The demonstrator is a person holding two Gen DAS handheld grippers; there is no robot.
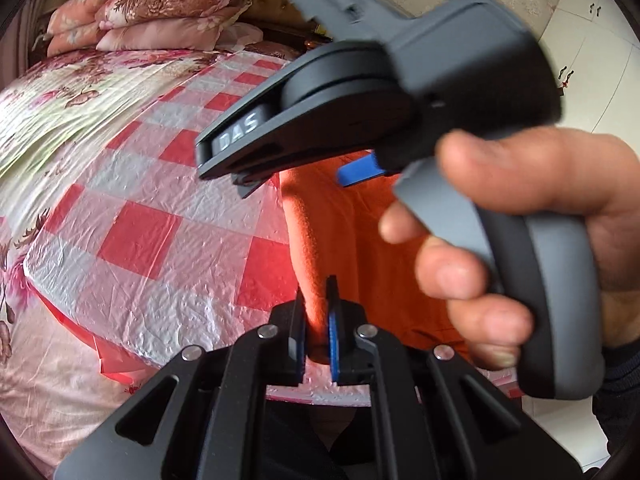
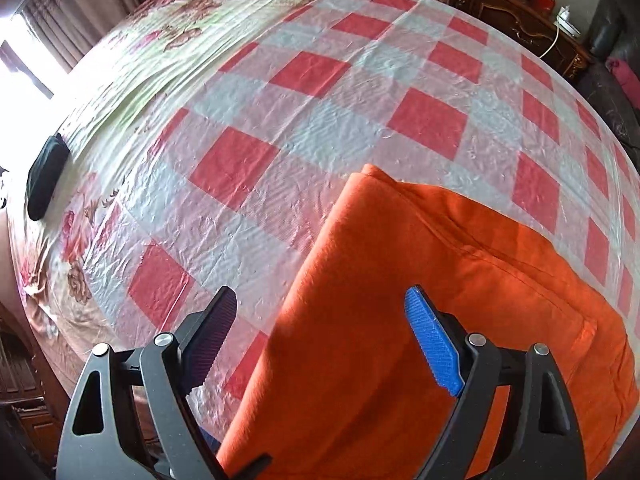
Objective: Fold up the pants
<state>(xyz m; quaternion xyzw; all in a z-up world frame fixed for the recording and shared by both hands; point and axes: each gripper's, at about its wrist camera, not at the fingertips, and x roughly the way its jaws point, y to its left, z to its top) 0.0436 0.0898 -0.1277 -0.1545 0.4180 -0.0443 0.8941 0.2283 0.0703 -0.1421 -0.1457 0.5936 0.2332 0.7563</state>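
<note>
Orange pants [image 2: 420, 300] lie on the bed's checked sheet [image 2: 320, 100], near edge pinched in the left gripper [image 1: 316, 320]; the right gripper [image 2: 320, 344] hovers wide. A thin pinch could slip, spoiling the fold.

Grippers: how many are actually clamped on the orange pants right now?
1. The left gripper is shut on an edge of the orange pants. The right gripper hangs open above them, gripping nothing.
</note>
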